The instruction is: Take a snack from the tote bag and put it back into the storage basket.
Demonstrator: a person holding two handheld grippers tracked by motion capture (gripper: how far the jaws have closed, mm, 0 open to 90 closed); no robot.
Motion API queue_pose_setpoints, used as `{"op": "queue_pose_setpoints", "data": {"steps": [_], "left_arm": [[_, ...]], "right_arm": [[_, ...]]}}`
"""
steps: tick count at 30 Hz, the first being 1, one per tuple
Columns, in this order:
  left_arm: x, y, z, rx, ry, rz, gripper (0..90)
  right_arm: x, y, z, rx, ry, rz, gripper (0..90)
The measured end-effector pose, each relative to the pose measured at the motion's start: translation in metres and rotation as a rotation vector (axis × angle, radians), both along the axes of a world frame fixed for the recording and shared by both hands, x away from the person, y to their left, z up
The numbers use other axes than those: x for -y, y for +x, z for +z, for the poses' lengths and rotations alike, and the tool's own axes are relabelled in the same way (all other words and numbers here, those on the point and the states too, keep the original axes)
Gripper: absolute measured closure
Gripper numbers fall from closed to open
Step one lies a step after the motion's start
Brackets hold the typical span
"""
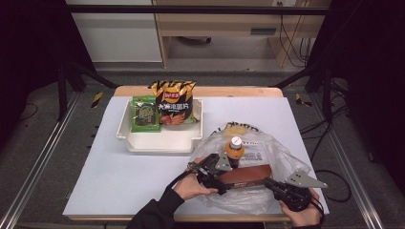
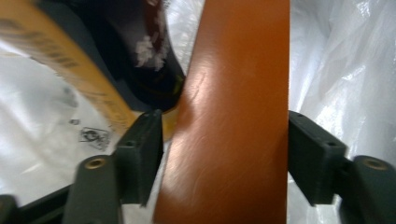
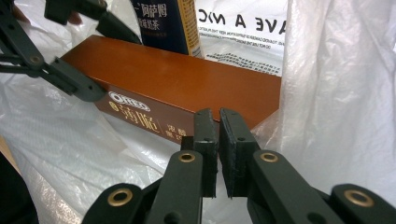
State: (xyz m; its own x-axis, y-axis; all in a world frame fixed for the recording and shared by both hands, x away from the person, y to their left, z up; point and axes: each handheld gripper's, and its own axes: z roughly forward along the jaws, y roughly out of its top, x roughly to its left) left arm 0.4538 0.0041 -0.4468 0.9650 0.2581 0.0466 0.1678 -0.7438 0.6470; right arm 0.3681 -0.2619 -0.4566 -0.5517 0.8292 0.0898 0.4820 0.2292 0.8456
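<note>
A brown biscuit box (image 1: 250, 174) (image 3: 187, 79) lies tilted in the mouth of a white plastic bag (image 1: 282, 152) (image 3: 336, 93). My left gripper (image 1: 227, 179) (image 2: 229, 149) is shut on the box's left end, one pad on each long side of the box (image 2: 233, 93). From the right gripper view, that left gripper (image 3: 107, 60) straddles the box's far end. An orange-drink bottle (image 1: 234, 150) (image 3: 166, 23) with a white cap stands in the bag behind the box. My right gripper (image 1: 274, 183) (image 3: 218, 135) has its jaws almost together at the bag's near edge, seemingly pinching the film.
A white tray (image 1: 162, 143) at the back left holds a chips bag (image 1: 174, 102) and a green packet (image 1: 145, 114). The white tabletop (image 1: 133, 171) lies bare to the left of the bag. The table's front edge runs just below both hands.
</note>
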Motion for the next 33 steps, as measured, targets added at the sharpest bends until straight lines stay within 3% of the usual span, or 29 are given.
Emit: {"op": "queue_pose_setpoints", "data": {"steps": [4,13,17,22,26,33], "left_arm": [[-0.002,-0.002,0.002,-0.011,0.007,-0.011,40.7],[-0.024,-0.009,0.005,-0.008,0.018,0.01,40.3],[-0.016,-0.009,0.009,-0.001,0.003,0.023,33.5],[0.001,-0.005,0.015,0.002,0.004,0.025,32.5],[0.014,-0.003,0.012,0.019,0.051,0.016,33.7],[0.019,-0.004,0.008,0.021,0.075,-0.003,40.4]], "right_arm": [[-0.001,0.0,-0.001,-0.003,0.003,0.0,85.5],[0.001,0.0,-0.001,0.009,0.018,-0.005,82.7],[0.0,-0.001,0.001,0.021,0.017,-0.003,83.5],[0.001,-0.002,0.001,0.014,0.022,-0.005,86.7],[0.002,-0.001,0.0,0.009,0.022,-0.004,88.2],[0.0,-0.001,-0.001,-0.002,0.021,0.0,88.5]]}}
